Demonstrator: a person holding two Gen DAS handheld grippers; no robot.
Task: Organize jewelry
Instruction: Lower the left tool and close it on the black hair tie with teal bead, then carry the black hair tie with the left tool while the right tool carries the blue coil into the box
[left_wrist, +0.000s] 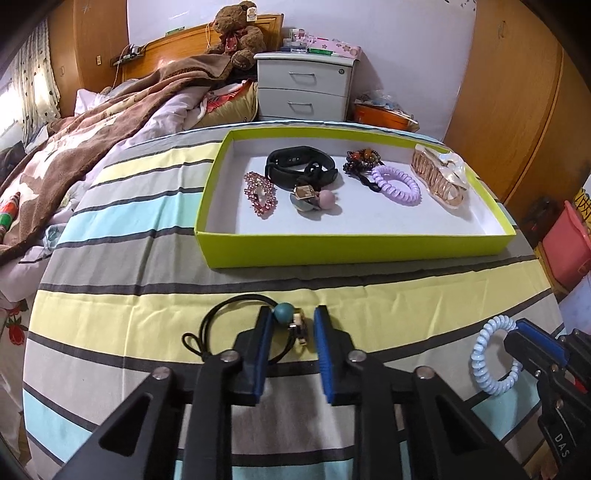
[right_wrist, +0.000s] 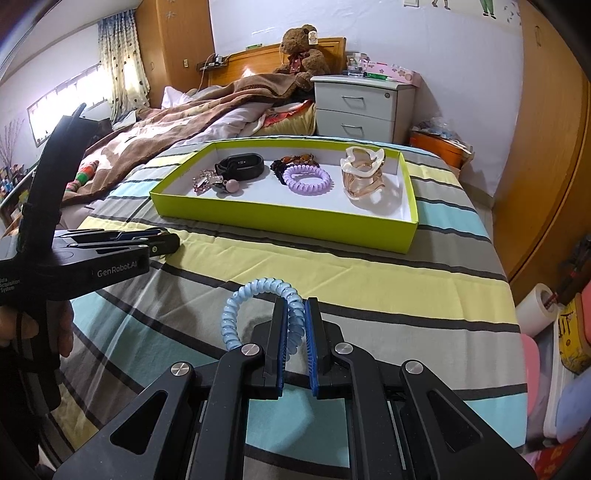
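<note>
A lime-green box lies on the striped bedspread and holds a black band, a pink rhinestone clip, a pink-bead hair tie, a purple coil tie and a clear claw clip. My left gripper is open around the charms of a black hair tie with a teal bead on the bedspread. My right gripper is shut on a light-blue coil tie, also in the left wrist view.
The striped bedspread covers the bed. A brown blanket lies at the left. A white nightstand and a teddy bear stand at the back. Wooden wardrobes and storage items are at the right.
</note>
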